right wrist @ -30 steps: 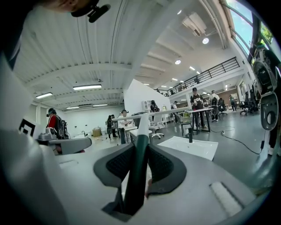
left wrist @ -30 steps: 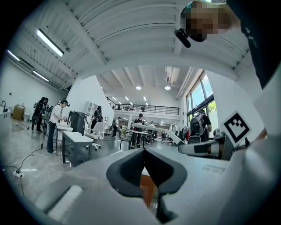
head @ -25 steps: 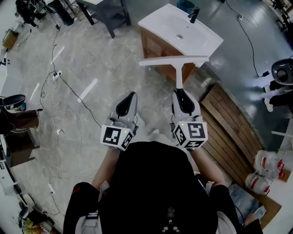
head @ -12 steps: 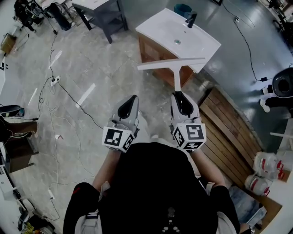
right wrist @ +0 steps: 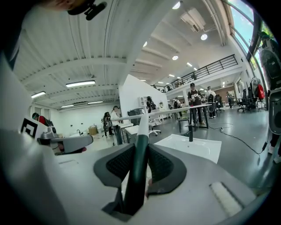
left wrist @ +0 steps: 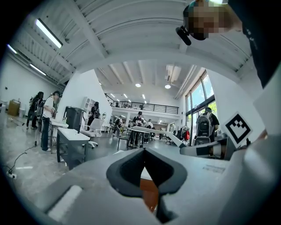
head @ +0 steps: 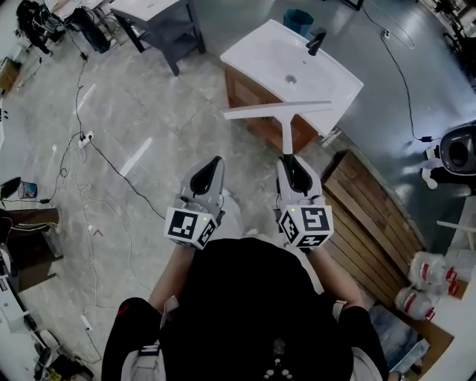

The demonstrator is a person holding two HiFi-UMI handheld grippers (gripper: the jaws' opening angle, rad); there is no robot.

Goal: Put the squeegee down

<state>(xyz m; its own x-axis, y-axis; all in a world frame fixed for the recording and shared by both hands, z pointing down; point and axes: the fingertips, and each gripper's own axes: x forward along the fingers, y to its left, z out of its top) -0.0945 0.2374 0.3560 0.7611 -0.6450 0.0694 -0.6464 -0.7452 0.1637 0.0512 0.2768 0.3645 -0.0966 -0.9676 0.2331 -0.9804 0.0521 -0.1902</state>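
My right gripper [head: 291, 161] is shut on the dark handle of a white squeegee [head: 285, 111], whose long blade lies crosswise in the air before the sink cabinet. In the right gripper view the handle [right wrist: 138, 169] runs up between the two black pads and the blade [right wrist: 153, 112] crosses beyond. My left gripper [head: 210, 165] hangs level beside the right one, jaws closed together with nothing held; its black pads [left wrist: 127, 169] meet at the tips. Both grippers are held out in front of the person's body.
A white washbasin [head: 260, 52] with a black tap [head: 315, 42] sits on a wooden cabinet [head: 249, 97] straight ahead. A slatted wooden pallet [head: 372, 201] lies at the right. Cables [head: 111, 149] trail over the stone floor at left. A grey table [head: 149, 15] stands at the back.
Both grippers and the squeegee have moved forward toward the sink cabinet; the basin sits closer under the blade. The grip has not altered.
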